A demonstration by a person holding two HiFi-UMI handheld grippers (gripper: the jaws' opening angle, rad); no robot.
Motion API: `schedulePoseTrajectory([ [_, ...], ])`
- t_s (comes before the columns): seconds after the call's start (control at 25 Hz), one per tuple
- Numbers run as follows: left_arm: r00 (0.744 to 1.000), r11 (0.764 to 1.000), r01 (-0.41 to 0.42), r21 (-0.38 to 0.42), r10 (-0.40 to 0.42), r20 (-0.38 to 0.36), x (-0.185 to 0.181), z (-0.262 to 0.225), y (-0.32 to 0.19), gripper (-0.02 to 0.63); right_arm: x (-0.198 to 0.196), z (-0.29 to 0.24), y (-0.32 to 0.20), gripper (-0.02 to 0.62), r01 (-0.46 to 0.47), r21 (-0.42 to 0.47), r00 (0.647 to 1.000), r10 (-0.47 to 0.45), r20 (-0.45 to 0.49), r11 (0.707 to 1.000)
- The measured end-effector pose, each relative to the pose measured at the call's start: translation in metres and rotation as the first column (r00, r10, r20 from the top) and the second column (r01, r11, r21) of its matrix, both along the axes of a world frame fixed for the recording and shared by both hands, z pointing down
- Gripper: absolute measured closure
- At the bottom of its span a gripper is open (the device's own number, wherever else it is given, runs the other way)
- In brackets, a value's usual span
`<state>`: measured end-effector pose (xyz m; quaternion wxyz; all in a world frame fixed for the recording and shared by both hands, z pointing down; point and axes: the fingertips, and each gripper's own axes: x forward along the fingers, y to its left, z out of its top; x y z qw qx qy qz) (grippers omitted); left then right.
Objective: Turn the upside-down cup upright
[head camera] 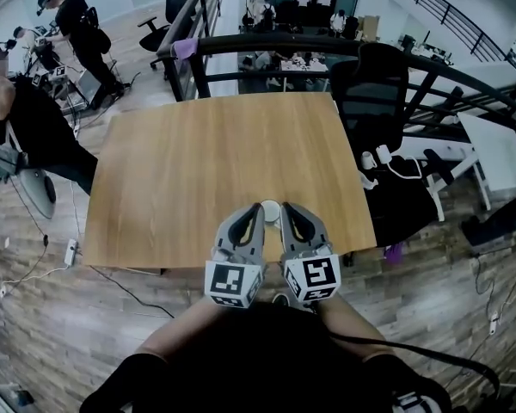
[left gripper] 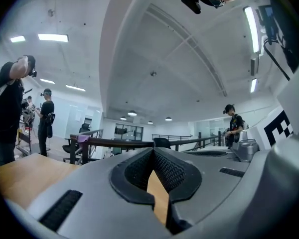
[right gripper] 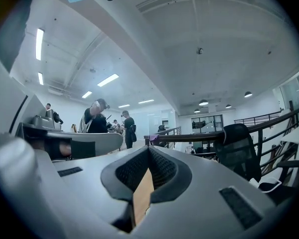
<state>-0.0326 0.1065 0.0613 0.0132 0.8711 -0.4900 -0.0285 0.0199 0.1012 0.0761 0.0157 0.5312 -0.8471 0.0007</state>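
Both the left grey gripper (head camera: 250, 212) and right grey gripper (head camera: 291, 211) are pinched fully closed on nothing above the small white cup (head camera: 270, 212) by the light wooden table (head camera: 198, 162)'s near edge, so coming down unopened could knock it off.

A wooden table (head camera: 198, 170) carries one white cup (head camera: 270, 211) near its front edge.

Right hand-held gripper (right gripper: 149, 153), jaws together, over wooden table (right gripper: 142, 195).
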Motion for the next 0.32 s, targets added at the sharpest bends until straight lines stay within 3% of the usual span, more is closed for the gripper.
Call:
schedulePoseTrajectory([
  [0.32,1.000,0.999,0.017,-0.030,-0.017,0.004,-0.015,-0.003,0.004,0.597,-0.026,-0.009,0.005,0.581,0.034,-0.022,0.999,-0.034,0.004,0.999],
])
